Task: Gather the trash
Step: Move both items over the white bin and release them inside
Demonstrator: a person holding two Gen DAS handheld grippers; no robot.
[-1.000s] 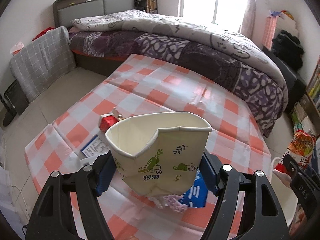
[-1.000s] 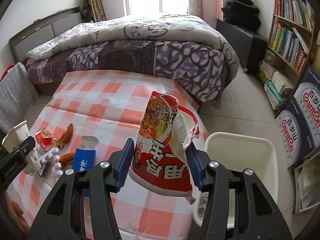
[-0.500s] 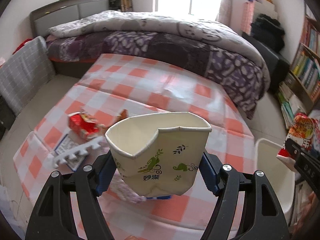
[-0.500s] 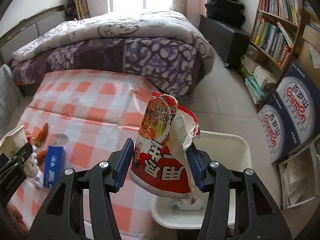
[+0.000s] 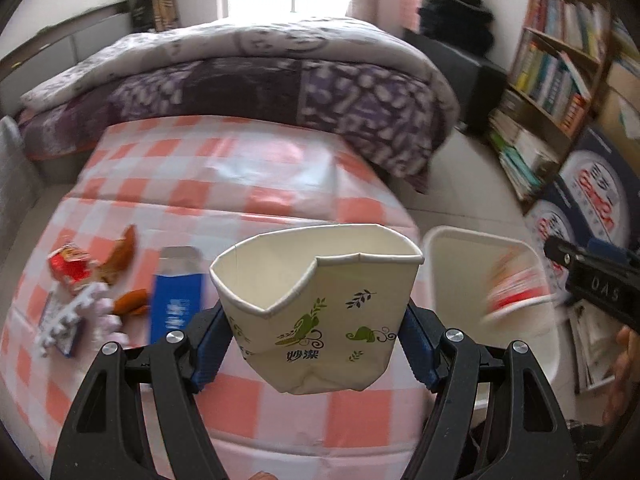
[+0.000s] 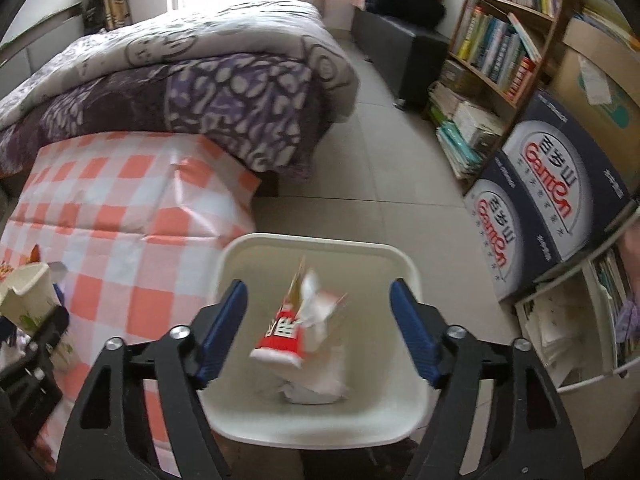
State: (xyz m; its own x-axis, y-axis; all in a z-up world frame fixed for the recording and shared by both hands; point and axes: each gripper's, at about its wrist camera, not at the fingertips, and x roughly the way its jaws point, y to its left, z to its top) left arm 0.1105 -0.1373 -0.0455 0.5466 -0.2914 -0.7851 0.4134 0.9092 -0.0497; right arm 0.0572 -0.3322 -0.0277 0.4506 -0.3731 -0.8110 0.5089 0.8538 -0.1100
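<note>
My left gripper (image 5: 316,344) is shut on a crushed white paper cup (image 5: 320,300) with green leaf print, held above the right part of the checked table (image 5: 256,200). My right gripper (image 6: 320,320) is open above the white trash bin (image 6: 320,248). A red noodle wrapper (image 6: 298,328) is falling free into the bin, blurred; it also shows in the left wrist view (image 5: 516,292). The bin (image 5: 472,240) stands on the floor right of the table. A blue carton (image 5: 176,300), a red wrapper (image 5: 70,266), brown peels (image 5: 120,256) and a white plastic piece (image 5: 72,312) lie on the table's left.
A bed with a purple quilt (image 6: 180,80) stands behind the table. A bookshelf (image 6: 520,52) and stacked blue-and-white boxes (image 6: 540,208) line the right wall. White crumpled paper (image 6: 316,388) lies in the bin's bottom.
My right gripper moved over the bin, opened and let go of the red wrapper, which is dropping in. My left gripper swung right with the cup toward the bin.
</note>
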